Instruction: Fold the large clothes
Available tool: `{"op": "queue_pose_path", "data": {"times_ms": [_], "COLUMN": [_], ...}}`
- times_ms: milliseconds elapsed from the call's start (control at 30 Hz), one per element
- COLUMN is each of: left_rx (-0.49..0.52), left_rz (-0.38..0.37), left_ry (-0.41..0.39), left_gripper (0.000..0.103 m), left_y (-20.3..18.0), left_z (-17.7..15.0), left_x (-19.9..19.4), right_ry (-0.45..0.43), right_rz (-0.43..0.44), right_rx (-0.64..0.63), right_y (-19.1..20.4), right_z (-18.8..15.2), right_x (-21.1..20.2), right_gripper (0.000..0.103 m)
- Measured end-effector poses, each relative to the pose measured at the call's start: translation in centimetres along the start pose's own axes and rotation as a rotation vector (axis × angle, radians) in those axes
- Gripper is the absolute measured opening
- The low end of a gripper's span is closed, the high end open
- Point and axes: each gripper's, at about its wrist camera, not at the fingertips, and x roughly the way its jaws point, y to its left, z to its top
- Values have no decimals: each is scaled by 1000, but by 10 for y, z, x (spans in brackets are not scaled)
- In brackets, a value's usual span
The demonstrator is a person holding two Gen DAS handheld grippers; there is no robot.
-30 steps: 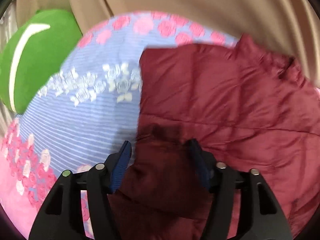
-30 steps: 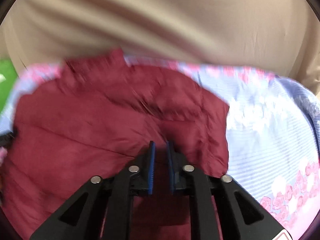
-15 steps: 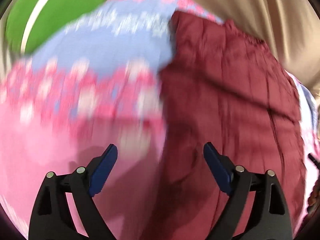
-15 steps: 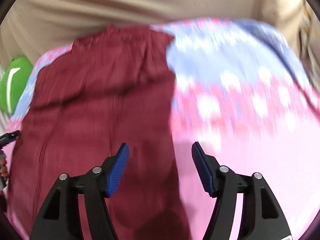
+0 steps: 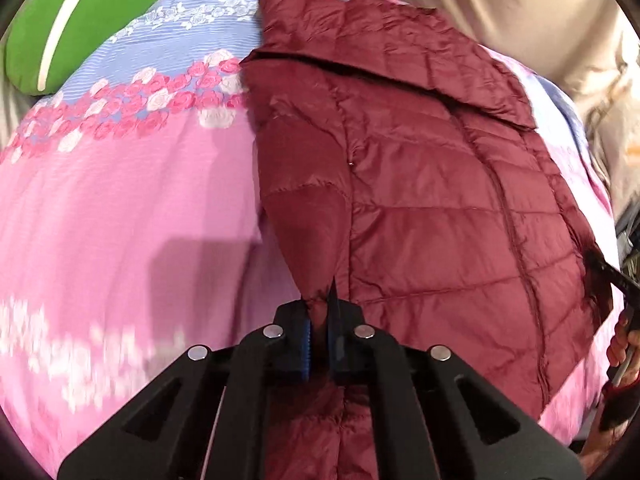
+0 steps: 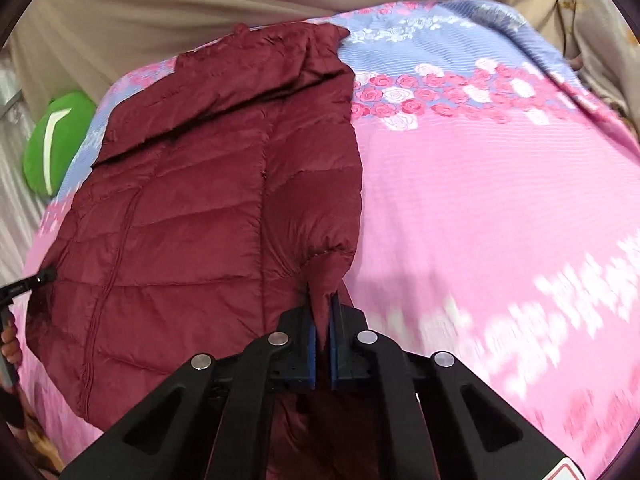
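Observation:
A dark red quilted jacket [image 5: 432, 184] lies spread on the bed, with its far end folded over. It also shows in the right wrist view [image 6: 208, 208]. My left gripper [image 5: 319, 320] is shut on the jacket's near left edge. My right gripper [image 6: 321, 324] is shut on the jacket's near right edge. The other gripper shows at the edge of each view, at the right in the left wrist view [image 5: 616, 280] and at the left in the right wrist view [image 6: 28, 284].
The bed has a pink and blue rose-print sheet [image 5: 120, 200], also seen in the right wrist view [image 6: 480, 200]. A green pillow [image 5: 76, 20] lies at the far left corner. A beige curtain [image 6: 240, 4] hangs behind the bed.
Both grippers were open half a second ago and have now shut on the jacket's near edge. Both pulled back from the far end of the jacket toward its near end.

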Motion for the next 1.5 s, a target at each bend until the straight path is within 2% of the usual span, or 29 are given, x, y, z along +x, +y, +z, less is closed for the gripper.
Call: {"op": "queue_pose_path", "data": {"times_ms": [133,200,233,300,367,433,500,567,633,700,733,767,900,1033,1067,1133,1233,1267,1300,1333,1367,1400,1433,1500], "left_rx": [-21,-50,-76,-96,-62,0,78,143,185,209,228,229,194,178,165,118,62,42,33,24,10,11,36,88], "left_rz": [-46,-62,-64,-45,10,53,72,51,18,21,32,61,70,150,168,158,162,168,175,180,162,113,55,69], "left_ry": [68,87,72,5,-126,-229,-314,-335,-319,-291,-272,-252,-125,-114,-116,-136,-162,-174,-182,-194,-209,-221,-228,-227], "left_gripper": [6,10,14,17,22,31,31,31,32,32,33,33,33,33,33,33,33,33,33,32,30,31,32,38], "left_y": [1,5,8,10,5,-9,-28,-55,-75,-95,-103,-111,-115,-102,-94,-78,-61,-56,-54,-55,-57,-63,-73,-96], "left_z": [-59,-76,-79,-68,-38,-4,42,91,131,170,185,200,240,260,264,272,281,283,284,284,282,280,280,284], "left_x": [-33,-45,-56,-73,-99,-114,-113,-90,-62,-20,1,27,111,157,166,172,175,173,170,166,158,150,144,145], "right_ry": [62,126,138,120,18,-89,-169,-200,-205,-187,-186,-168,-64,12,22,0,-42,-72,-104,-122,-117,-104,-97,-76], "right_rz": [-9,3,0,-32,-50,-41,-21,25,74,122,123,125,148,147,130,92,156,110,64,82,153,205,227,206], "right_rx": [-7,18,29,43,35,7,-77,-167,-220,-258,-266,-288,-280,-293,-291,-263,-67,-14,-13,-38,-81,-131,-221,-346], "right_y": [-8,-20,-23,-28,-28,-19,3,34,62,91,101,118,148,151,147,133,89,80,81,86,97,110,132,164], "right_z": [-49,-75,-81,-78,-53,-18,26,72,114,156,168,190,234,246,251,263,282,285,284,282,276,271,263,253], "right_x": [-35,-45,-48,-61,-83,-99,-96,-75,-40,8,22,54,132,187,199,211,209,202,193,184,174,168,164,171], "right_gripper": [5,9,14,17,18,20,19,16,12,10,8,7,3,3,0,0,0,0,0,5,5,5,5,5]}}
